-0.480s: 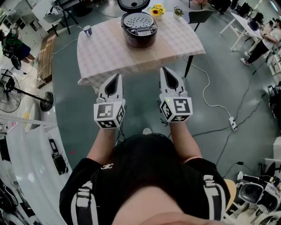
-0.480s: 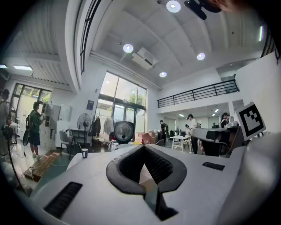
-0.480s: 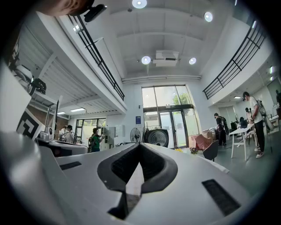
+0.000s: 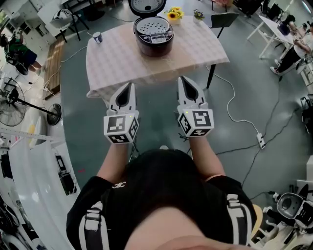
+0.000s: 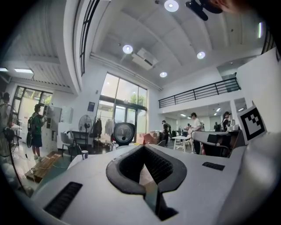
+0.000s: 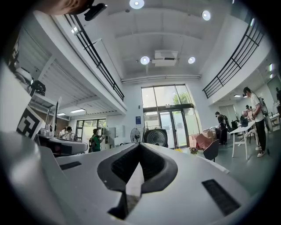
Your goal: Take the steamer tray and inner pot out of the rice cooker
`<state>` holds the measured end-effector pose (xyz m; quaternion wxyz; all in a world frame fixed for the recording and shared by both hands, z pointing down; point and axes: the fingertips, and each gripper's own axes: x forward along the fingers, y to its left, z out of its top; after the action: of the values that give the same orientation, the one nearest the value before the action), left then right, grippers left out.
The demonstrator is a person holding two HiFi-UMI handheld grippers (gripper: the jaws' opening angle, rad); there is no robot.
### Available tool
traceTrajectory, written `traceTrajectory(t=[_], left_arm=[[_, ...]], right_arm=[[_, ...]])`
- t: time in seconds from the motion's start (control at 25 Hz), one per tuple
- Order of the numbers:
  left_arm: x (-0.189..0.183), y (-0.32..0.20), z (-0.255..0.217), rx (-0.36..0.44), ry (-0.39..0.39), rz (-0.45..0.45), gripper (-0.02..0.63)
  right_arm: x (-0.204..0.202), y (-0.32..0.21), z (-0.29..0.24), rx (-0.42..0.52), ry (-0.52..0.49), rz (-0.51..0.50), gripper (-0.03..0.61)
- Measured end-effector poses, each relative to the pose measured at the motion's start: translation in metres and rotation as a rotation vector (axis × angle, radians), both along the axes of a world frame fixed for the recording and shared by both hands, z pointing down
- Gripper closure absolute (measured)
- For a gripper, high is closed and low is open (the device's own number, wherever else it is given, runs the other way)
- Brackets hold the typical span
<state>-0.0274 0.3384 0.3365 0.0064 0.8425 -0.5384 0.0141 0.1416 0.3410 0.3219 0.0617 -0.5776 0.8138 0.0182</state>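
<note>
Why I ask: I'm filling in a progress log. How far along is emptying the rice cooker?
Done: only the lid of the rice cooker stands open. In hand: nothing; the left gripper and right gripper are shut and empty, short of the table. Left: lift out the steamer tray, which sits in the cooker, then the inner pot, hidden beneath it.

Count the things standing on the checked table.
4: the open rice cooker at the far middle, a cup at the far left corner, yellow flowers and a smaller plant along the far edge. More may hide behind the cooker.
</note>
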Motion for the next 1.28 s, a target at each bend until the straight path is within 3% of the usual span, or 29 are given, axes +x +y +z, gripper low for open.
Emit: traceTrajectory(t=[0.68, 1.28], left_arm=[[0.035, -0.018, 0.004, -0.005, -0.030, -0.082, 0.611], [0.040, -0.064, 0.013, 0.027, -0.007, -0.049, 0.611]], right_arm=[[0.039, -0.031, 0.007, -0.009, -0.028, -0.065, 0.580], [0.043, -0.078, 0.012, -0.001, -0.010, -0.036, 0.580]])
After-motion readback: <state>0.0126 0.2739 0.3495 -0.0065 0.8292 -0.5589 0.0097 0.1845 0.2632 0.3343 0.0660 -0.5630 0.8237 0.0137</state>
